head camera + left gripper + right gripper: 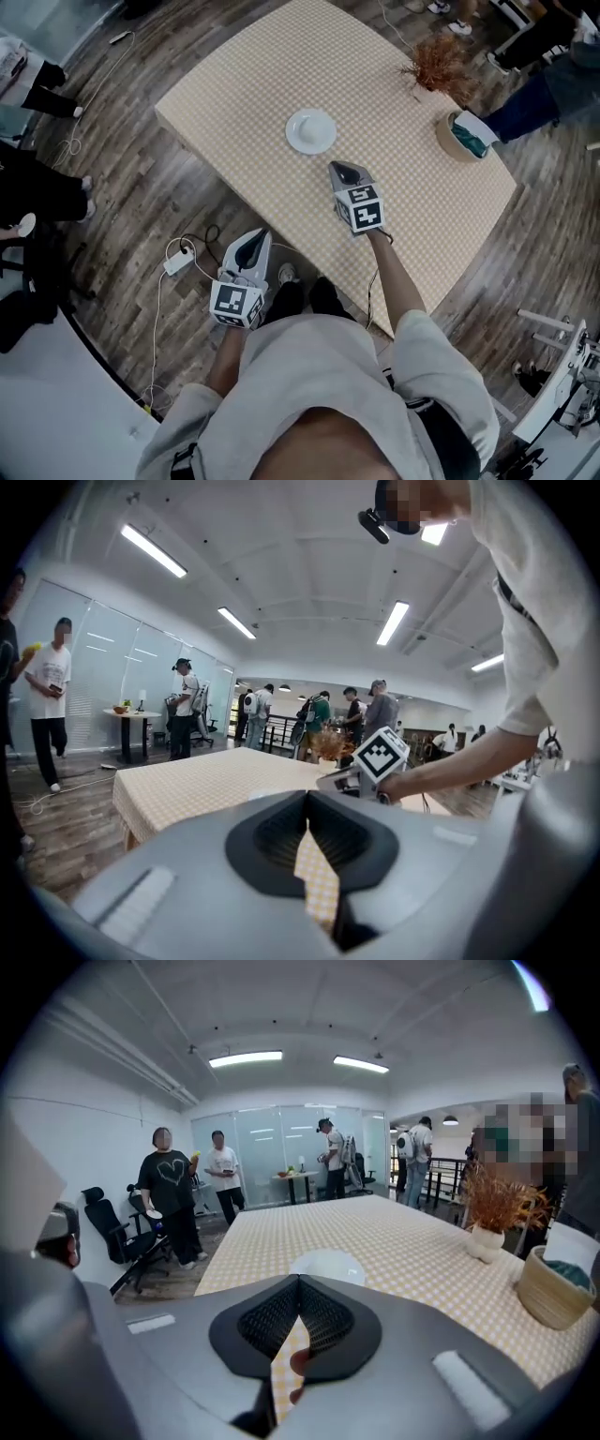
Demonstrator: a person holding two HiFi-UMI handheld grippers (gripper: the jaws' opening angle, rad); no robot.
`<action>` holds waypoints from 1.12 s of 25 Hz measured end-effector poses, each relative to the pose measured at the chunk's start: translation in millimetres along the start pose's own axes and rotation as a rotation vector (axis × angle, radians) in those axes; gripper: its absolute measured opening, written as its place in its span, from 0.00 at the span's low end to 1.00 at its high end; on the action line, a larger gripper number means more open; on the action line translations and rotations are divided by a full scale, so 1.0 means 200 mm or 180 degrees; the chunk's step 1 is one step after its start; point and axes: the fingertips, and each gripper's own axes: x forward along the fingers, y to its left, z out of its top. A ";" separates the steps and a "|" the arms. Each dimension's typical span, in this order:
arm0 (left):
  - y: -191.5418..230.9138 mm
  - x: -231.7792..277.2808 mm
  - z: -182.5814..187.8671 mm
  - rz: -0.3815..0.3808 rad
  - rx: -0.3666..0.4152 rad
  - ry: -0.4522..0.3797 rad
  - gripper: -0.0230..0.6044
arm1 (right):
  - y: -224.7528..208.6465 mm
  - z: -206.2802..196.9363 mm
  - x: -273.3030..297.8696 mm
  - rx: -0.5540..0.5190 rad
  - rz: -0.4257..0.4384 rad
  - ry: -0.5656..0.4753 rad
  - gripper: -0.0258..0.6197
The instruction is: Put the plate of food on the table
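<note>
Head view: my right gripper [345, 172] hangs over the counter [234, 89] at centre frame, tip aimed at the white plate [310, 130]. The plate sits flat on the checked cloth, just above my tip in the frame and apart from it. Nothing touches it.

Right gripper view: jaws together, tips meeting, nothing held. The plate's rim shows just past them, mid-frame.

My left gripper [255, 240] is lower left of centre, off the counter's near edge, over the wooden floor [122, 234].

Left gripper view: jaws together, nothing between them. Checked cloth shows through the slot behind the tips.

Upper right of head view: a vase of dried brown plant [437, 66] near the counter's edge. Just below it, a woven basket [466, 137] with something teal inside.

On the floor left of my left gripper: a white power adapter [178, 262] with cables. People stand about the room.
</note>
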 end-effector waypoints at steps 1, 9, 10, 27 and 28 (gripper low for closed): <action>-0.03 0.01 0.02 -0.0045 0.0021 -0.0018 0.05 | 0.01 0.03 -0.05 -0.0018 0.0001 -0.0088 0.04; -0.17 0.07 0.21 -0.0442 0.0231 -0.0314 0.05 | 0.06 0.29 -0.42 -0.0180 -0.0239 -0.0614 0.04; -0.19 0.06 0.23 -0.0475 0.0254 -0.0346 0.05 | 0.08 0.32 -0.47 -0.0201 -0.0277 -0.0678 0.04; -0.35 -0.09 0.26 -0.1013 0.0366 -0.0563 0.05 | 0.41 0.37 -1.00 -0.0094 -0.0881 -0.1417 0.04; -0.35 -0.11 0.26 -0.1018 0.0368 -0.0557 0.05 | 0.43 0.35 -1.02 -0.0079 -0.0886 -0.1439 0.04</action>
